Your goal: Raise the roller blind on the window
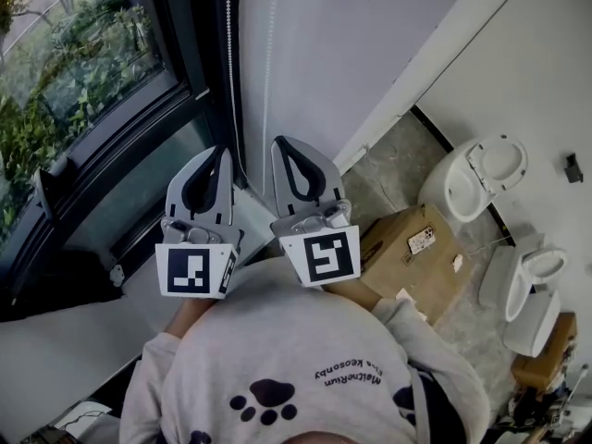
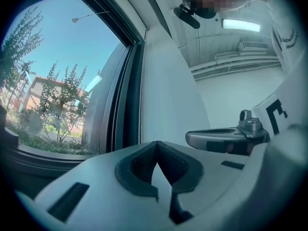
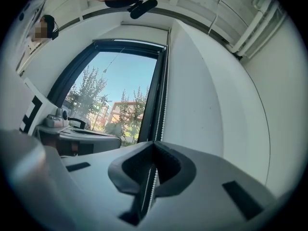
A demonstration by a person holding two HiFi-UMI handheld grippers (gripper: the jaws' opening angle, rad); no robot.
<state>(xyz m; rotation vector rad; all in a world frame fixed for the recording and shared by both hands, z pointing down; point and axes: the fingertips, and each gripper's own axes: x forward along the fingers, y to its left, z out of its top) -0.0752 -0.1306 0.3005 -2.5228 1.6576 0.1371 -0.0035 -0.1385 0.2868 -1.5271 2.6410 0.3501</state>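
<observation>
Showing what the head view hides, right tongs (image 3: 153, 144) pinch the bead chain (image 3: 160, 115).

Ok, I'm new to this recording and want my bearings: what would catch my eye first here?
The right gripper, shut on the white bead chain that hangs beside the dark window frame, with the left gripper shut and empty next to it. Then, oddly, white toilets and a cardboard box on the floor at the head view's right.
</observation>
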